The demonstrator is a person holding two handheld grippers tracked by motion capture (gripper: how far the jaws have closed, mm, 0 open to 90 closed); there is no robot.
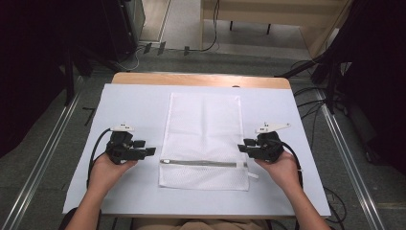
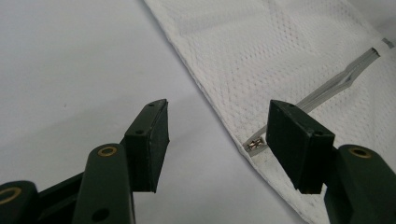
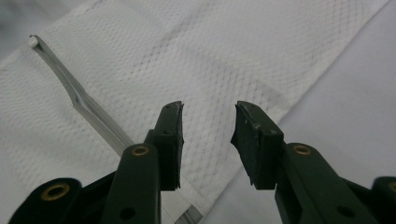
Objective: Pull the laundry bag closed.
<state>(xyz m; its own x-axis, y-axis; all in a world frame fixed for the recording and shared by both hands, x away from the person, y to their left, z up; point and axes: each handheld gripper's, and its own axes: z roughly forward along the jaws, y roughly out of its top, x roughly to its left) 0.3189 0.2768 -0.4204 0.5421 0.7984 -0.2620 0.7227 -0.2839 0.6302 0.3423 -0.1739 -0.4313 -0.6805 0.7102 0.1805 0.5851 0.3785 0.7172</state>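
2 tools wait, 1 at each end of our mesh bag's zipper: left tool spread wide, right tool half spread, both pinching nothing, so we can tug it open on the counter.

surface: wooden table | cover: white sheet | on sheet: white mesh laundry bag, flat

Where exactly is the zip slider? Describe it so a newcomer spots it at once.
On the table, a white mesh bag lies between the two grippers. A grey zip crosses it near the person's end. The slider is the small metal piece at the zip's end by the left gripper, the only shiny bit there.
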